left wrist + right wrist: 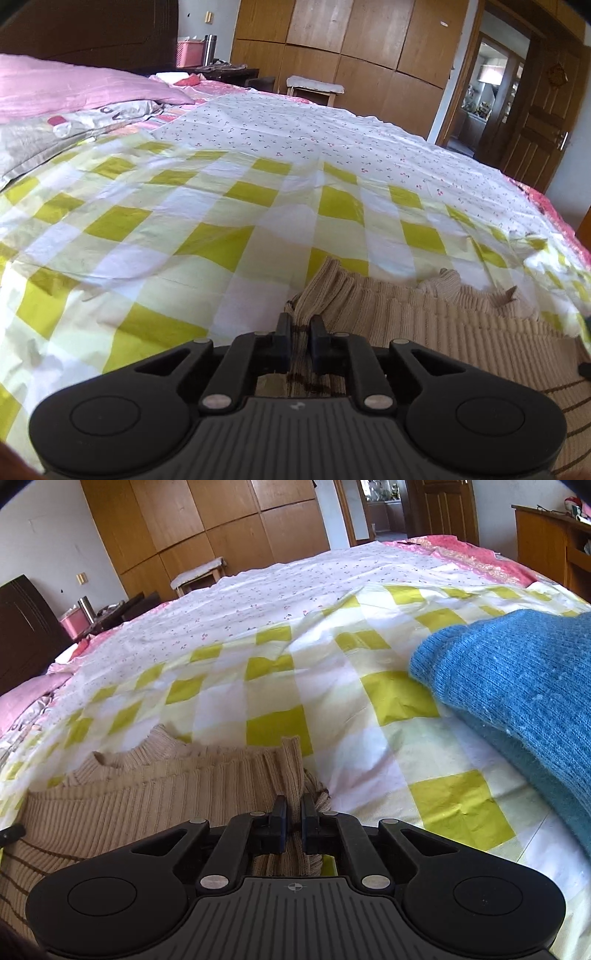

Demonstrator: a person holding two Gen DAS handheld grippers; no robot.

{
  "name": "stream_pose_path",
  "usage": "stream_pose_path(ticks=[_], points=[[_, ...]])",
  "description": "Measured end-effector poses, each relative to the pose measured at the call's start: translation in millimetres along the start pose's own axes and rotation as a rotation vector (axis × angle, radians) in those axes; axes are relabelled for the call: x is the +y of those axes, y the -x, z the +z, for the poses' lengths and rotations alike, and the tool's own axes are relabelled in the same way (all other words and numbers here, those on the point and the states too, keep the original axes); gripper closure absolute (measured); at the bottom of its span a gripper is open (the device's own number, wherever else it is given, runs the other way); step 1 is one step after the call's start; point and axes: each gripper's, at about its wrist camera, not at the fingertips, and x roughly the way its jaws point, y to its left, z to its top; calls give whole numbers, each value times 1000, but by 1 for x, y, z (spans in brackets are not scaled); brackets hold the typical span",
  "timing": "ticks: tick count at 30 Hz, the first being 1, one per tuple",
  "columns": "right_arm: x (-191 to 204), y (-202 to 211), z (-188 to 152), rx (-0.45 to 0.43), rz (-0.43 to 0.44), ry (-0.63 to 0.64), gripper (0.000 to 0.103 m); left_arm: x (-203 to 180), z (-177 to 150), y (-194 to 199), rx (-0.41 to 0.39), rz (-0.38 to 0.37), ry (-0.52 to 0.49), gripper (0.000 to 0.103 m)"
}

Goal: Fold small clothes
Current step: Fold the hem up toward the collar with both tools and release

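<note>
A beige ribbed sweater (424,317) with thin brown stripes lies on the yellow-and-white checked sheet (184,229), its neck towards the far side. My left gripper (300,328) is shut on a bunched fold at the sweater's left edge, with knit showing between the black fingers (283,332). In the right wrist view the same sweater (147,794) fills the lower left. My right gripper (293,808) is shut on a narrow upright fold at its right edge. Both grippers point down at the bed.
A folded blue knit garment (517,686) lies on the checked sheet (369,709) to the right of the sweater. Pink pillows (74,85) sit at the far left. Beyond the bed stand a wooden wardrobe (332,44), a small stool (314,86) and a door (539,122).
</note>
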Motion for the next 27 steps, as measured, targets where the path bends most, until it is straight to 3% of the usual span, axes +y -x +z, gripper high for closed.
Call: stream_pose_path(ticks=[3, 7, 11, 16, 19, 21, 24, 27], points=[[3, 7, 4, -17, 9, 14, 88, 4, 4, 13, -38, 10, 16, 74], [6, 27, 3, -65, 15, 13, 88, 6, 3, 42, -83, -1, 24, 70], [15, 52, -11, -90, 45, 62, 88, -5, -12, 72, -107, -54, -31, 68], [29, 62, -43, -40, 97, 125, 88, -24, -45, 88, -71, -130, -88, 67], [25, 49, -60, 9, 55, 128, 89, -34, -68, 77, 0, -105, -156, 67], [17, 48, -61, 7, 71, 93, 90, -34, -78, 70, 29, -92, -179, 67], [9, 64, -56, -30, 104, 20, 88, -35, -79, 78, 17, -79, -196, 67], [-1, 72, -56, -53, 112, -15, 86, -39, -79, 95, -6, -114, -193, 67]])
